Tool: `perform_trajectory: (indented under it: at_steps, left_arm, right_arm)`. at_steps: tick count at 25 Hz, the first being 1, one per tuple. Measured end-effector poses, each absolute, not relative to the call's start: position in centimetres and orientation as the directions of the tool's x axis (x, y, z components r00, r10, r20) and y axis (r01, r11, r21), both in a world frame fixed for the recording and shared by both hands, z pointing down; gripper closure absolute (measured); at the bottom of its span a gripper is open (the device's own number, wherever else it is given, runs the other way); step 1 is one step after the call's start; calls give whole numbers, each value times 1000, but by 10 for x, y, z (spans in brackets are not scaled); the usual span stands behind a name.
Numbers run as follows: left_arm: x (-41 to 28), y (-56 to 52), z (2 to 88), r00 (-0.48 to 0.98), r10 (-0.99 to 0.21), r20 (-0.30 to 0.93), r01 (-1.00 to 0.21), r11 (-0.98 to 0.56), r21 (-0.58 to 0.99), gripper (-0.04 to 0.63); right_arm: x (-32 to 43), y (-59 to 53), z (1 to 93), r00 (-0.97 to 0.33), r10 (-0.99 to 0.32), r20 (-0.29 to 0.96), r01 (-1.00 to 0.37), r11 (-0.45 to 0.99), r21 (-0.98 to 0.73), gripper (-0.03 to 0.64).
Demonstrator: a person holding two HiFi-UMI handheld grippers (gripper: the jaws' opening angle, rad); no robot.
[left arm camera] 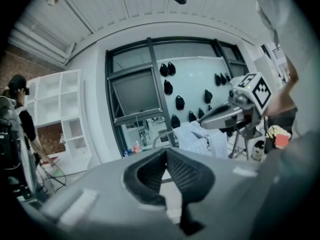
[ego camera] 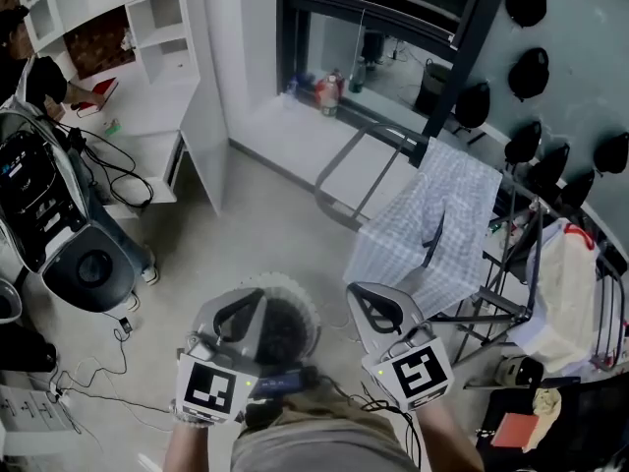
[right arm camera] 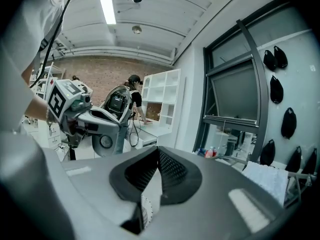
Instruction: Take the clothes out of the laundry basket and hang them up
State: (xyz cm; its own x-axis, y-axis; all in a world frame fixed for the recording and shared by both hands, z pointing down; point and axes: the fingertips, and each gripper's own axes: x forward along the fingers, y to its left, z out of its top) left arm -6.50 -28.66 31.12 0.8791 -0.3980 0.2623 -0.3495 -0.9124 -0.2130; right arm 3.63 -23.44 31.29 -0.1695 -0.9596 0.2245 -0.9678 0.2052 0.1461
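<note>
— Clothes (ego camera: 432,226) in my grippers?
— No. My left gripper (ego camera: 241,315) and right gripper (ego camera: 371,308) are squeezed shut, empty.
— Where, then?
— One, soft and checked, hangs on the thin metal rack (ego camera: 344,155). Only my head view shows the basket's (ego camera: 292,286) round white shape, under my grippers.

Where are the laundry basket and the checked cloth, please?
laundry basket (ego camera: 295,285), head view, on its white rim.
checked cloth (ego camera: 437,226), head view, at its middle.
</note>
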Motion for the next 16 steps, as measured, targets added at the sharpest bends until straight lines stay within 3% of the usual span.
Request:
perform_trajectory:
  at_steps: [16]
  left_arm:
    - [-56,-290,320,884,-384,268,-348,-921,-175,601]
  right_arm:
    - [44,-237,321,-156,-958,240,-970,194,144,611]
